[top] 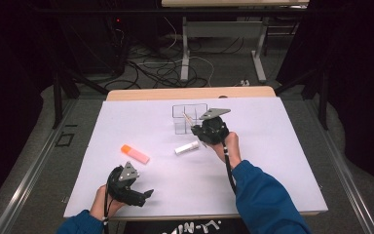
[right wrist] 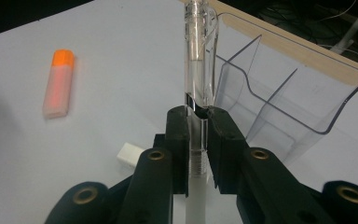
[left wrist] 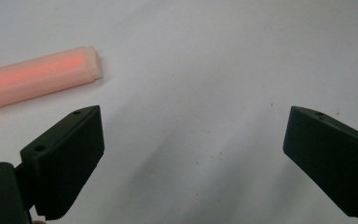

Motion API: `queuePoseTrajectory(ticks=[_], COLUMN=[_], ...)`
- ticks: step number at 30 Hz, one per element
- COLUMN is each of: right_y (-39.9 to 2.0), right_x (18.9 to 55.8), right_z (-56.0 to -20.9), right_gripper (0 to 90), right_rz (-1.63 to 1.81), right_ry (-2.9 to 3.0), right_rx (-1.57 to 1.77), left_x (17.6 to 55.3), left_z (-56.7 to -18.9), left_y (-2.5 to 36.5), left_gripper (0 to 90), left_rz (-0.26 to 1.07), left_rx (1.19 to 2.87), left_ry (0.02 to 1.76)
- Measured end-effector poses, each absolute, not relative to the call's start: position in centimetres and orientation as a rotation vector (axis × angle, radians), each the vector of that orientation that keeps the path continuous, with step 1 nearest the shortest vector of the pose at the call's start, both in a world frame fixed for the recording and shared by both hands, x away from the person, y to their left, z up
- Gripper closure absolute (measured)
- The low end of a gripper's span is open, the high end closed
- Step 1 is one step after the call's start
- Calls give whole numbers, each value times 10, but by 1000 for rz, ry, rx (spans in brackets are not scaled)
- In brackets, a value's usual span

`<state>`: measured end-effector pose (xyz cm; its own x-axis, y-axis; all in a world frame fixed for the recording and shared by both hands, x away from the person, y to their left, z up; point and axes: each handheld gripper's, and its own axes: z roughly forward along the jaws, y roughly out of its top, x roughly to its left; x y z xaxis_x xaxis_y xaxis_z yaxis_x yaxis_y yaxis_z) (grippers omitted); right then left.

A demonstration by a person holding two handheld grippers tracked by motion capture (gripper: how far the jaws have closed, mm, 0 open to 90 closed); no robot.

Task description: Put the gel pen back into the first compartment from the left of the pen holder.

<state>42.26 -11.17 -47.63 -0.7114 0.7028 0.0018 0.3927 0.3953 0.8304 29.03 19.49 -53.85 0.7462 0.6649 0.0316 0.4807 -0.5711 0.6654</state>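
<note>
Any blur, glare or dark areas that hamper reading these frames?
High view: surroundings dark, white table evenly lit, clear organizer faint. Left gripper view: orange highlighter soft, washed out. Right gripper view: right claw and clear pen sharp, glints on plastic.

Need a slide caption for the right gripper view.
Right tongs clamp a clear pen beside the clear organizer.

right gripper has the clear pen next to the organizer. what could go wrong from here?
1. The right gripper pinches the clear pen low on its barrel, so the long free end could pivot or slip in the jaws.
2. That pen stands close to the clear organizer; its thin wall and dividers could catch it, or a knock could shove or tip the organizer.
3. The white tube lies just beside the right hand; a low swing back could roll it away.
</note>
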Motion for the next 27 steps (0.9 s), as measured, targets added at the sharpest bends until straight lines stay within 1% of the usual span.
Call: queuePoseTrajectory(ticks=[1, 3, 5, 12, 16, 27], right_y=[-111, -108, -107, -102, -99, -92], right_x=[424, 425, 427, 431, 434, 445], right_z=[-476, -474, -472, -470, -467, -460], right_gripper=[795, 794, 795, 795, 795, 795], right_rz=[1234, 1237, 1231, 1260, 1266, 1289], right_ry=[2307, 2303, 2306, 2274, 2264, 2224], right_rx=[946, 946, 949, 951, 948, 957], left_x=[290, 290, 290, 290, 290, 290], left_z=[-537, -539, -537, -537, -538, -537], left_y=[196, 195, 196, 196, 195, 195], left_gripper=[53, 53, 54, 53, 53, 53], left_rz=[346, 368, 345, 344, 367, 352], left_rx=[2312, 2290, 2309, 2310, 2290, 2312], left_ry=[858, 857, 856, 856, 857, 855])
